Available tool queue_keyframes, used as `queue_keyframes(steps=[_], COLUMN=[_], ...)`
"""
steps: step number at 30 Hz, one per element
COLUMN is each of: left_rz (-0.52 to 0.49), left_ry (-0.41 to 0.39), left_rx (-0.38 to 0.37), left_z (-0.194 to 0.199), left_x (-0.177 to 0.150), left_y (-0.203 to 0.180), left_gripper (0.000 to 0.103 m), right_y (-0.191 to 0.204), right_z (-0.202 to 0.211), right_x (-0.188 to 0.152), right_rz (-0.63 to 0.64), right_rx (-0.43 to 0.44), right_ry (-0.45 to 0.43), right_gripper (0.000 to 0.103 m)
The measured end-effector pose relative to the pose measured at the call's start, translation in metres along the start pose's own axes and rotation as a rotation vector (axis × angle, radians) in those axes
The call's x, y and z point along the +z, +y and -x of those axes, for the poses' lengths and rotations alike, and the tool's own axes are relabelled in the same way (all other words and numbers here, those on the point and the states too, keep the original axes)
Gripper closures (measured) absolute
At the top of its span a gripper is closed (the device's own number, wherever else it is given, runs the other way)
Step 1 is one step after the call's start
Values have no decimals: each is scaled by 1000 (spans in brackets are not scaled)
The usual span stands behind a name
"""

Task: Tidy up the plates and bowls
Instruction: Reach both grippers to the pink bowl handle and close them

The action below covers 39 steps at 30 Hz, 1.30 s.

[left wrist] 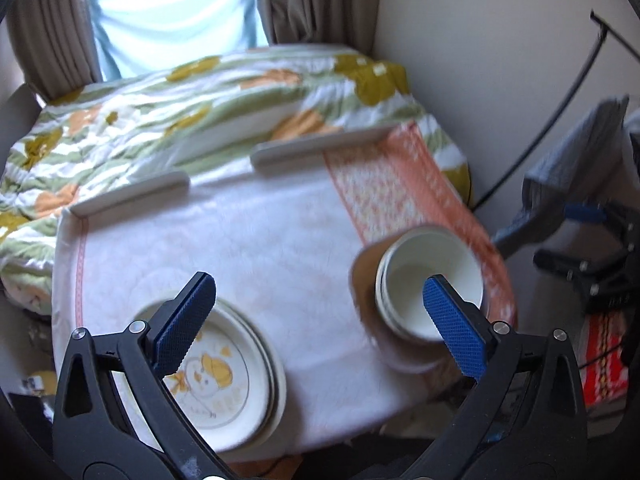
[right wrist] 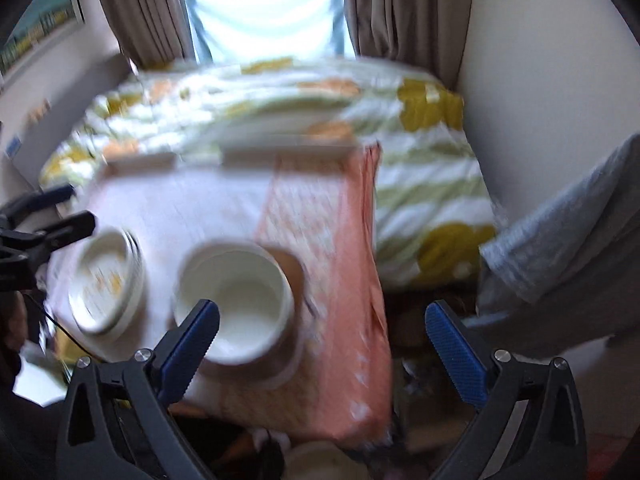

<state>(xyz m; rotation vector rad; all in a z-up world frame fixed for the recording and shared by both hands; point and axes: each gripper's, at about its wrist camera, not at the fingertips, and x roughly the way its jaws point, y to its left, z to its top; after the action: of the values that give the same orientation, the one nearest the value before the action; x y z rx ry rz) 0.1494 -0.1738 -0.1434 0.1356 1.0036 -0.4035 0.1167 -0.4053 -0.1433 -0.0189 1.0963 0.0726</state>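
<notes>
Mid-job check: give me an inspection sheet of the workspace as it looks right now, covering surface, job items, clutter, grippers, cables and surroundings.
Surface: small table under a white cloth with an orange patterned band along its right side.
Job's things: stack of plates, top one with a yellow cartoon print, near left; stack of white bowls on a brown plate, near right.
Clutter: two pale flat bars along the table's far edge.
Grippers: left gripper open, holding nothing; right gripper open, holding nothing.
Cables: black cable arcing along the right wall.
Surroundings: bed with floral quilt, curtains, bright window; views blurred.
</notes>
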Motion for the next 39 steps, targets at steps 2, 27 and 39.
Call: queue_keyframes(steps=[2, 27, 39], left_rz=[-5, -43, -30], left_ry=[50, 334, 335], left_rx=[-1, -44, -96], left_z=[-12, -116, -131], left_x=[-11, -55, -54], left_y=[-3, -44, -44], left_gripper=[0, 38, 69], right_y=[-3, 20, 31], right_z=[-10, -115, -136], right_x=[-6, -34, -40], right_rz=[-1, 171, 174], right_rx=[24, 67, 142], right_ry=[38, 319, 311], right_gripper=[0, 56, 79])
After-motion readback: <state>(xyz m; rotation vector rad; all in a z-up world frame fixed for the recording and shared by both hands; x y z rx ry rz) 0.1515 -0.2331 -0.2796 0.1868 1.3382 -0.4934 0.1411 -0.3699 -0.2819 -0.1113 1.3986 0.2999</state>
